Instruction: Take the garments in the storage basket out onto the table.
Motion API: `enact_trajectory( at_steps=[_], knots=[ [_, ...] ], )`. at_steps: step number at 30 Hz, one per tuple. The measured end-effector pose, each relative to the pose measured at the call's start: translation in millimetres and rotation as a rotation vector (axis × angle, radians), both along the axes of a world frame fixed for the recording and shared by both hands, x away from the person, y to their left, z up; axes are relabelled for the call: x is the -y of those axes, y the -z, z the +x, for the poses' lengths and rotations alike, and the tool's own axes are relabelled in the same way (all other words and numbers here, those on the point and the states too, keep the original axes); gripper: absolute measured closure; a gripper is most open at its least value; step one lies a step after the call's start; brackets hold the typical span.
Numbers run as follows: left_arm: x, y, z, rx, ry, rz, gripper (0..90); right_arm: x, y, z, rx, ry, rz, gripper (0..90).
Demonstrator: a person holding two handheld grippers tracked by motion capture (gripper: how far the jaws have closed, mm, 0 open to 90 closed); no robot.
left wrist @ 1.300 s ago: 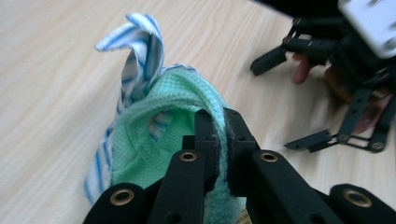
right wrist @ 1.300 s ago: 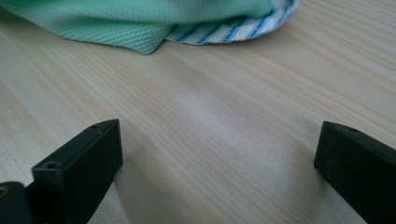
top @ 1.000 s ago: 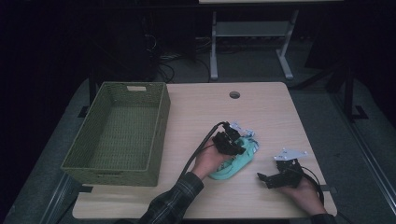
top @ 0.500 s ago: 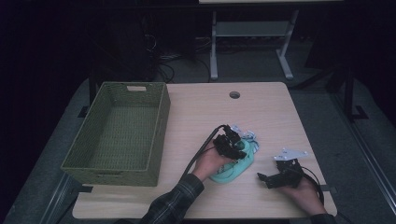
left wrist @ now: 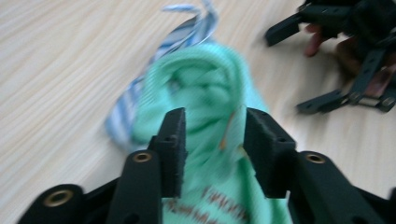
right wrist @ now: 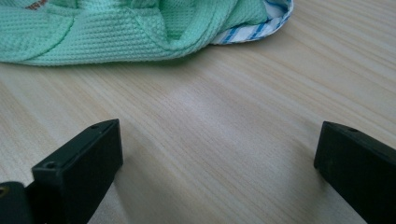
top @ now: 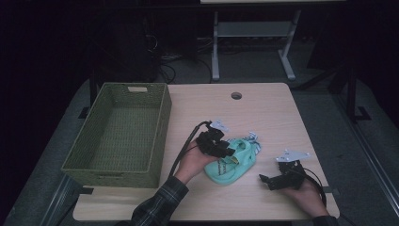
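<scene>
High view: green cloth bunched on the table at 3 o'clock of the basket, left gripper over its near end, right gripper resting at the cloth's 4 o'clock. Left gripper view: jaws, just opening, straddle a fold of cloth without pinching; the striped cloth beneath could snag on a regrasp. Right gripper view: jaws wide and empty on bare wood, cloth at 12 o'clock.

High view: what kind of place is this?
Probably a lab or workshop recording station, not a home. A bare wooden table with a cable hole, loose cables on the floor behind it, and a metal stand frame in a dark room.
</scene>
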State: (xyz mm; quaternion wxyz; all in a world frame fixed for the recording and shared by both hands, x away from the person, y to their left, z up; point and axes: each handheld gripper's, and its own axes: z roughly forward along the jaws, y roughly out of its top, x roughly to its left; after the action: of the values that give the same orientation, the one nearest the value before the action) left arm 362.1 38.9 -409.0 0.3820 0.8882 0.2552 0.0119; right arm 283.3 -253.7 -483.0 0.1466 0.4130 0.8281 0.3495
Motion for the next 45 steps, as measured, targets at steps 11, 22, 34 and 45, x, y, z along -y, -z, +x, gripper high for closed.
enact_trajectory(
  at_steps=[11,22,34,45],
  knots=[
    [-37.8,16.3,-0.5,0.007,-0.098,0.074,89.4,0.0,0.0,0.0,0.000,-0.001,-0.001,0.6],
    [-39.5,41.3,-1.7,-0.025,-0.090,0.197,89.5,0.0,0.0,0.0,0.000,0.000,0.000,0.7],
    [-42.8,43.9,-19.9,-0.048,-0.050,0.193,88.1,0.0,0.1,0.0,0.001,0.000,0.001,0.7],
    [-38.7,44.2,-43.0,-0.051,0.001,0.182,87.3,0.1,-0.1,0.0,-0.001,0.002,-0.001,0.6]
  ],
)
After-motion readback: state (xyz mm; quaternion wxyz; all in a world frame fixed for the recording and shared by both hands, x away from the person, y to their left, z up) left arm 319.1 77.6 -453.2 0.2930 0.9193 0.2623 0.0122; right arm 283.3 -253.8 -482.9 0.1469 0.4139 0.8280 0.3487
